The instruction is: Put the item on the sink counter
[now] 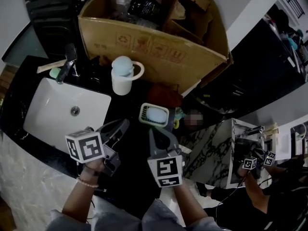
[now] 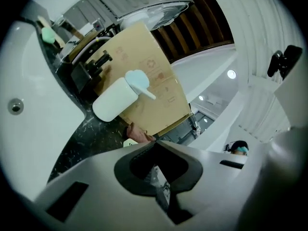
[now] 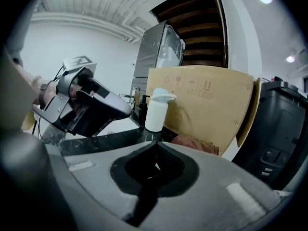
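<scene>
On the black tabletop (image 1: 131, 154), head view, the soap dish (image 1: 144, 110) sits flat w/ a pale-blue soap bar (image 1: 157, 115) in it, at 12 o'clock just off the R tool's tip. Neither tool is touching it.

R tool (image 1: 151, 131): jaws fully together, nothing between them, pointing to 12. L tool (image 1: 126, 123): jaws also together and empty, pointing to about 2 o'clock, tip near the dish's 9 o'clock side but apart from it.

Edges: the white sink basin (image 1: 48, 117) lies at 9 o'clock of the L tool, its rim close beside that tool's marker cube. The faucet (image 1: 67, 64) stands at the basin's 12. A white cup w/ pale-blue top (image 1: 122, 75) stands at 11 o'clock of the dish, well apart. The cardboard box (image 1: 144, 43) closes off the back at 12. A reddish cloth (image 1: 163, 93) lies between box and dish, near the dish's far edge.

Open room: a strip of bare tabletop between basin rim and dish, and more bare surface at 6 o'clock under both tools.
</scene>
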Motion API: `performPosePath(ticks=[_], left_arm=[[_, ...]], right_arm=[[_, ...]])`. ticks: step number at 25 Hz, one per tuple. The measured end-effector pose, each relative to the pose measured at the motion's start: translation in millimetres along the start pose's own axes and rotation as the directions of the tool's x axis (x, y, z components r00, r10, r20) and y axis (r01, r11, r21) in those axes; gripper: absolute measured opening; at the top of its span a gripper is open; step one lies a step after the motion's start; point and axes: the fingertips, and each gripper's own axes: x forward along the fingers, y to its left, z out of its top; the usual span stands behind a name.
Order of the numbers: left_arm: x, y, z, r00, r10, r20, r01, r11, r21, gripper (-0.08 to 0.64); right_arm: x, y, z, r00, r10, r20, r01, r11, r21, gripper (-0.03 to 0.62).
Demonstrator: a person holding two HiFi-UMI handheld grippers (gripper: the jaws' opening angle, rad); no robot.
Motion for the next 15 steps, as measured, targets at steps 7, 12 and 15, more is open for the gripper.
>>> performPosePath(ticks=[7,12,15], left_arm=[[-16,-42,4,0.999,0.026,0.041,-0.033,0.984,0.178,0.005],[-31,-72,8,0.996,0.023,0.081,-0.043,0.965,0.258,0.005],[-41,-83,8,0.994,0.017,0.104,-0.047,0.955,0.293,0.005]], right_arm=[[-43,-3,27,0.994,-0.006,0.111,-0.011,0.988,0.154,-0.002],[-70,-9,50,0.983,-0.004,0.184,-0.037,0.976,0.215,-0.002],[-83,-8,64,0.975,0.004,0.221,-0.052,0.976,0.213,-0.003]])
